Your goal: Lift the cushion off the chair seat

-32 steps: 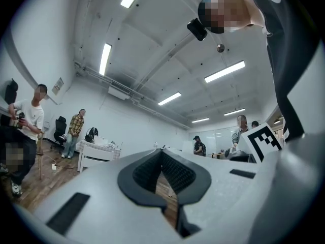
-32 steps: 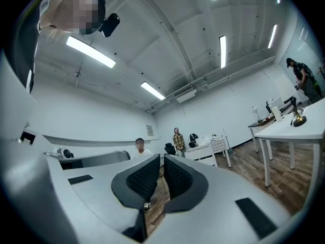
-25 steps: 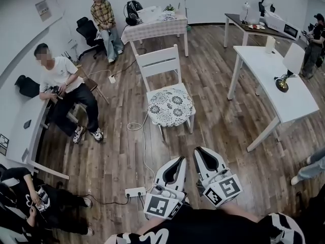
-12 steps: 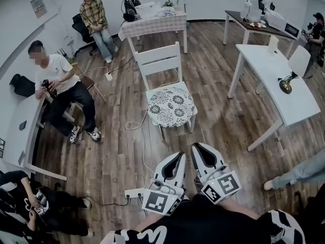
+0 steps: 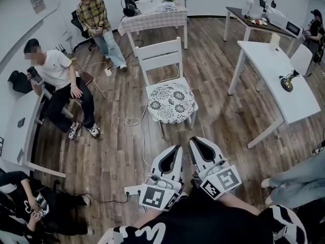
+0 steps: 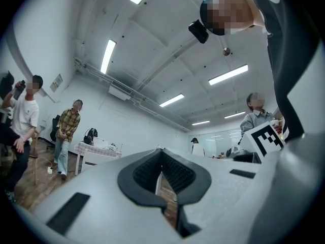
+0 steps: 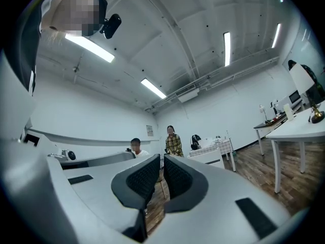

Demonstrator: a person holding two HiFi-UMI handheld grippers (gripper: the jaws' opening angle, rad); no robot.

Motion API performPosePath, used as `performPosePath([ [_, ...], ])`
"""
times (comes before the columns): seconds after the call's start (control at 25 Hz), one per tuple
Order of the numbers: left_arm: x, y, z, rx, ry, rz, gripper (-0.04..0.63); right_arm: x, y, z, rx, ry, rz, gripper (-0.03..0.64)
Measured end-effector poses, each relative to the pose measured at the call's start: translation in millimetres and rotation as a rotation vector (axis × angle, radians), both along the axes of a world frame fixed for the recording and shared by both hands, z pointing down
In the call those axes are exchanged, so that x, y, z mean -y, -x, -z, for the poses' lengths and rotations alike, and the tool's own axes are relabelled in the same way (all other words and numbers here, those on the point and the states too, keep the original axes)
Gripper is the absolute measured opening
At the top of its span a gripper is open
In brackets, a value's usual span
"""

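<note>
Patterned cushion is seen lying on the white chair seat, untouched. Left claw and right claw are held side by side, well short of it. Both are closed, nothing gripped.

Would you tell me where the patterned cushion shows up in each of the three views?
Head view: cushion at centre, on the white chair.
Left gripper view: not in it.
Right gripper view: not in it.
Shared landmark: person in the plaid shirt: head view upper left, left gripper view left, right gripper view centre.
</note>
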State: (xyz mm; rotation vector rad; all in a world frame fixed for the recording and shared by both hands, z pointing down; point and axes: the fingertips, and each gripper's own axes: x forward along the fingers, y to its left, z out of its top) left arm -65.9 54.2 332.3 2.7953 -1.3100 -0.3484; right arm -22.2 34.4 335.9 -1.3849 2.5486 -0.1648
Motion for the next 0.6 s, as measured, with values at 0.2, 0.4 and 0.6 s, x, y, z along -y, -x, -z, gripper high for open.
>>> performPosePath([
  [0.2, 12, -1, -2, 0.004, -0.001, -0.002, 0.0, 13, 1, 0, 0.001, -0.005, 0.003, 0.037],
  [0.4, 41, 4, -2, 0.011, -0.009, 0.027, 0.0, 43, 1, -1, 0.008, -0.012, 0.015, 0.037],
  [0.6, 83, 3, -3, 0.017, -0.013, 0.045, -0.002, 84, -1, -2, 0.005, -0.022, 0.025, 0.037],
])
